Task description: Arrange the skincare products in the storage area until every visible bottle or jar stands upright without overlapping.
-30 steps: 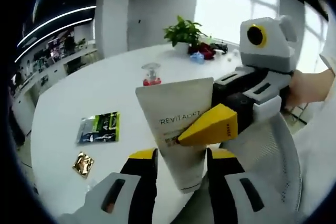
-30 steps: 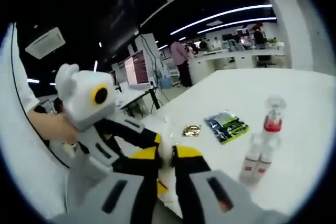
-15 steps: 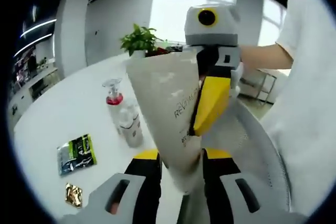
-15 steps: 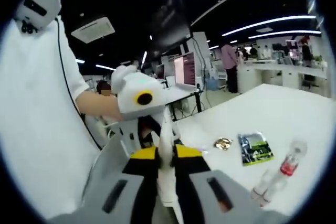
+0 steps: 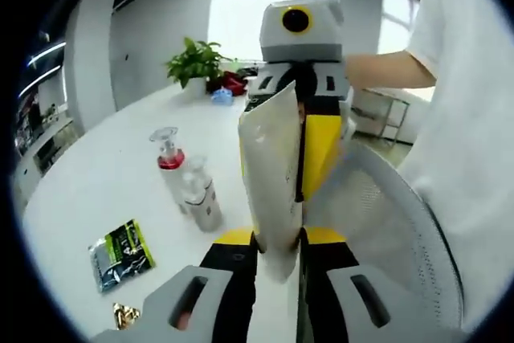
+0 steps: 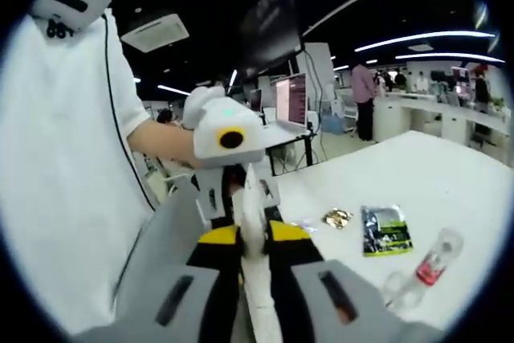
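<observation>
A white squeeze tube [image 5: 271,168] stands on end off the table, held from both sides. My left gripper [image 5: 277,240] is shut on its lower end, yellow pads on either side. My right gripper [image 5: 299,158] comes in from above and is shut on the tube's upper part. In the right gripper view the tube [image 6: 250,216] shows edge-on between my right gripper [image 6: 251,235] pads, with my left gripper [image 6: 241,189] behind it. A pump bottle with a red collar [image 5: 168,159] and a small clear bottle [image 5: 201,199] stand upright together on the white table [image 5: 96,190].
A green sachet [image 5: 121,254] and a gold sachet [image 5: 124,315] lie flat on the table's near side. A potted plant [image 5: 197,62] and small items sit at the far edge. A white mesh chair [image 5: 393,222] and the person's white shirt [image 5: 466,142] are close on the right.
Both grippers keep their hold on the tube. The tube has turned from broad face to near edge-on in the left gripper view, and the right gripper has swung above it.
</observation>
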Available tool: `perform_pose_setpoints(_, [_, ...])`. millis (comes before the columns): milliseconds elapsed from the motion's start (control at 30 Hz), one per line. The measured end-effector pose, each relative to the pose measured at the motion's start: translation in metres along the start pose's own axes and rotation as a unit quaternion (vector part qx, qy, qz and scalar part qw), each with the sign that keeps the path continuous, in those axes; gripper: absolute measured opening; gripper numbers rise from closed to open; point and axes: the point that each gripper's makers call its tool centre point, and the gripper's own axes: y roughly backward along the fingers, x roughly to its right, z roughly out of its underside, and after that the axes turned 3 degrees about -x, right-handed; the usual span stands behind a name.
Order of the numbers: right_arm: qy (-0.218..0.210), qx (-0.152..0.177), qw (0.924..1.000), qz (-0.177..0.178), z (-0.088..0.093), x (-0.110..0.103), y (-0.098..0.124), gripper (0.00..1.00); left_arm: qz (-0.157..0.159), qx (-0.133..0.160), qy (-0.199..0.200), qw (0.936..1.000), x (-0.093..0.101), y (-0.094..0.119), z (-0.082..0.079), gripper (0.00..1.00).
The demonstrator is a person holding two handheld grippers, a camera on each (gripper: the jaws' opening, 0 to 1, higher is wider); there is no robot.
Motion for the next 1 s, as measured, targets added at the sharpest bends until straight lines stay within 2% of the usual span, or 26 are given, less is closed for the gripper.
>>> perform_pose_setpoints(133, [-0.018,-0.003,0.9996,0.021,0.006,0.011,-0.002,0.14,-0.012,-0.005,-0.005,0.9999,-0.01,-0.006,0.004,0.16])
perform_pose_setpoints(367, [-0.03,-0.017,0.9978,0.056,0.021,0.025,-0.006,0.17,-0.021,0.008,0.022,0.9995,-0.021,-0.02,0.013,0.15])
perform_pose_setpoints(500, [-0.038,-0.025,0.9963,0.073,0.03,0.03,-0.008,0.18,-0.023,0.004,0.028,0.9993,-0.024,-0.027,0.021,0.15])
perform_pose_setpoints(700, [-0.057,-0.018,0.994,0.092,0.036,0.036,-0.006,0.24,-0.031,-0.011,0.025,0.9992,-0.034,-0.031,0.033,0.15])
perform_pose_setpoints(900, [-0.08,-0.006,0.9883,0.13,0.039,0.046,-0.001,0.34,-0.034,-0.015,0.024,0.999,-0.044,-0.035,0.039,0.15])
perform_pose_setpoints(1000, [-0.103,0.013,0.9837,0.147,0.038,0.05,0.002,0.45,-0.035,-0.011,0.024,0.999,-0.047,-0.035,0.038,0.15])
